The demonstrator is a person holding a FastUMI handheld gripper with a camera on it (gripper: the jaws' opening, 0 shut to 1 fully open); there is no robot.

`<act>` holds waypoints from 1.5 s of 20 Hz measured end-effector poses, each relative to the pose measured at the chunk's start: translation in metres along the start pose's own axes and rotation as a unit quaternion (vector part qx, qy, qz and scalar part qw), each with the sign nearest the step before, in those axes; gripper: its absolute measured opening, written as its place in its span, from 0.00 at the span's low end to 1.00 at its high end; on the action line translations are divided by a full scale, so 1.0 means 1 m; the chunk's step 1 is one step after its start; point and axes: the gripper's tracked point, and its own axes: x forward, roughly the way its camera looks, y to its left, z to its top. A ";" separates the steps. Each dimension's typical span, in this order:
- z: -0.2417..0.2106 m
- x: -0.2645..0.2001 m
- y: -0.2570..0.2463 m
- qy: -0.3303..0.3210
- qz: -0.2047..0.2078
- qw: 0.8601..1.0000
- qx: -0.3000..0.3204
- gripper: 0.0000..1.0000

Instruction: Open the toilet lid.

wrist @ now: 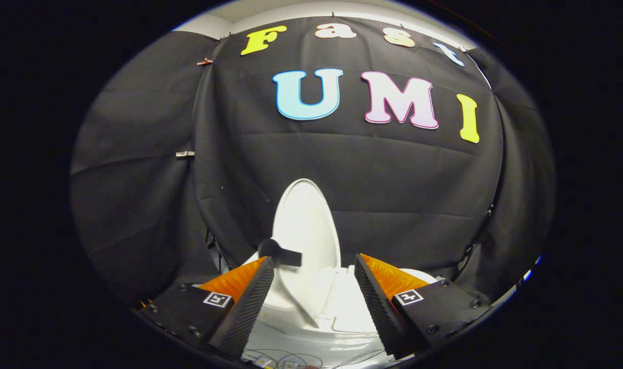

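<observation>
A white toilet lid (306, 225) stands raised nearly upright, ahead of my fingers and against the black cloth wall. A small black tab (279, 253) sticks out from its left edge, just above my left fingertip. Below the lid, the white toilet body (337, 302) lies between and beneath my fingers. My gripper (314, 269) is open, its orange and black fingers (249, 294) spread wide with nothing between them, apart from the lid.
Black cloth hangs all round the toilet, close behind the lid. Thin wires (290, 356) lie on the white surface near the base of my fingers.
</observation>
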 end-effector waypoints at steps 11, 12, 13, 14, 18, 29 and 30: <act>-0.033 -0.020 -0.184 -0.079 -0.058 0.995 0.019 0.99; -0.036 -0.022 -0.197 -0.085 -0.062 0.994 0.017 0.99; -0.038 -0.024 -0.209 -0.093 -0.067 0.993 0.014 1.00; -0.042 -0.026 -0.219 -0.096 -0.072 0.993 0.013 1.00; -0.060 -0.027 -0.247 -0.092 -0.085 0.992 0.008 0.99; -0.073 -0.023 -0.256 -0.091 -0.086 0.992 0.011 0.99; -0.074 -0.023 -0.257 -0.089 -0.087 0.992 0.011 0.99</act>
